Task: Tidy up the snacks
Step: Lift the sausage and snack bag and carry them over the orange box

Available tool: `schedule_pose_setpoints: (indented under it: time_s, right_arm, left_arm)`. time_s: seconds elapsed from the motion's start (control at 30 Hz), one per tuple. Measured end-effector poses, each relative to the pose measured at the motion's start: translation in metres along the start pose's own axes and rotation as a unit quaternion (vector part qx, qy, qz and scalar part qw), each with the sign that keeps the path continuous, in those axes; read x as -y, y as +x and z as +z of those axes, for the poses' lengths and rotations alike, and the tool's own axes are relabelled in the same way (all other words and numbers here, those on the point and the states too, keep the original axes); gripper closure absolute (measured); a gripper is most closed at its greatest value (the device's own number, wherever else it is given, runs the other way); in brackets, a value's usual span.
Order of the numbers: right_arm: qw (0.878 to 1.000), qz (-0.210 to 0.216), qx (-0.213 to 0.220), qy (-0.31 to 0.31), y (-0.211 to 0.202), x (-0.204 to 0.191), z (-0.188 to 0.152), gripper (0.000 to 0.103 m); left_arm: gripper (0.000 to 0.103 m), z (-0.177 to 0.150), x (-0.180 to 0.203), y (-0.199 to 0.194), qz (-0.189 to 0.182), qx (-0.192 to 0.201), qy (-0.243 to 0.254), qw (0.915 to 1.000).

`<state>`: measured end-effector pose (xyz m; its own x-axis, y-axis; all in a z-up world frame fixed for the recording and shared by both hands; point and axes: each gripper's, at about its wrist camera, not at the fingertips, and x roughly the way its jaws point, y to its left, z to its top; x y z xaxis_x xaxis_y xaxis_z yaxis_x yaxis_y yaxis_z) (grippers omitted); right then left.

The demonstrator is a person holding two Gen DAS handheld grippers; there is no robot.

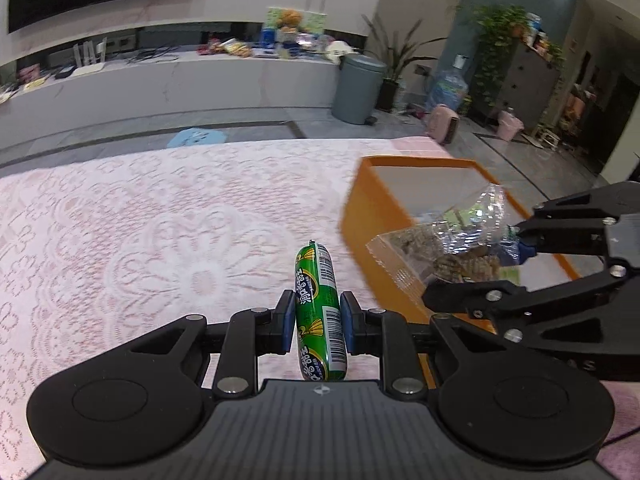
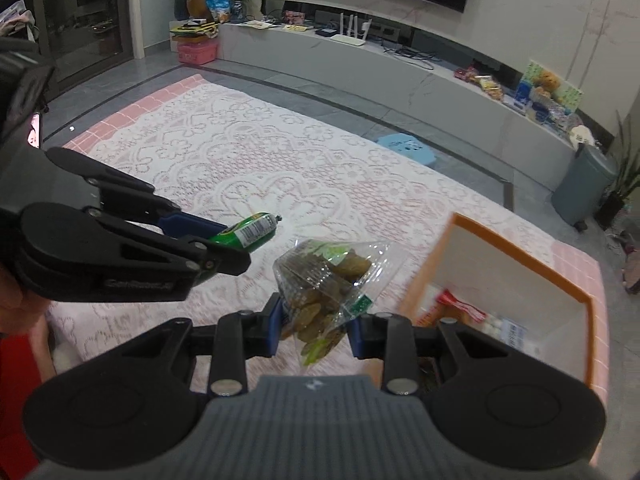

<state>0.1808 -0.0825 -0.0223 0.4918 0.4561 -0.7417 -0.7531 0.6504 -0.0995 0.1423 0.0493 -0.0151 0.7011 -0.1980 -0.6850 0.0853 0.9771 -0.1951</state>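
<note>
Nearest us, in the left wrist view, our left gripper (image 1: 318,320) is clamped on a green sausage stick (image 1: 320,316), blue pads pressing its sides about mid-length, the stick pointing away over the lace tablecloth (image 1: 160,240). Jaws drawn in narrow, nothing else between them.

Right gripper (image 2: 314,330) pinches a clear plastic bag of dried fruit (image 2: 324,280) near its lower end; jaws a little wider than the left pair, closed on crinkled film and contents. Most of the bag stands above the pads, unsupported.

Both items are held off the table. Orange box (image 2: 520,264) sits to the right on the cloth, open top, a few packets already inside. The bag is just beside its near-left wall; the sausage is further left, apart from the box.

Handling, as we judge it:
- Sausage: light, firm but slightly yielding, slick casing. Mid-body grip suits it; a hold nearer an end could let it pivot or slide out.
- Bag: light, soft, slippery film, loose contents that shift. Gripping through the fruit looks safer than pinching bare film, which could slip. Hard squeezing could crush the pieces.

Next, we reckon: carry both over the box and let go low.
</note>
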Motion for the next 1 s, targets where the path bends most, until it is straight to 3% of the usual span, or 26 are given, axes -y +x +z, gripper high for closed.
schedule_pose_setpoints:
  time_s: [0.27, 0.57, 0.77, 1.0]
  right_arm:
    - [0.999, -0.047, -0.005, 0.016, -0.033, 0.04, -0.031, 0.072]
    - [0.996, -0.082, -0.047, 0.007, -0.034, 0.078, -0.068, 0.072]
    - [0.994, -0.085, -0.074, -0.004, -0.025, 0.1, -0.084, 0.072]
    - [0.992, -0.086, -0.096, -0.02, -0.001, 0.117, -0.087, 0.072]
  left_arm:
    - [0.077, 0.013, 0.06, 0.0, -0.037, 0.005, 0.051, 0.998]
    - [0.077, 0.022, 0.128, 0.036, -0.076, -0.015, 0.134, 0.9879]
    - [0.077, 0.024, 0.146, 0.068, -0.093, -0.038, 0.17, 0.9804]
    - [0.077, 0.017, 0.163, 0.1, -0.086, -0.059, 0.217, 0.9707]
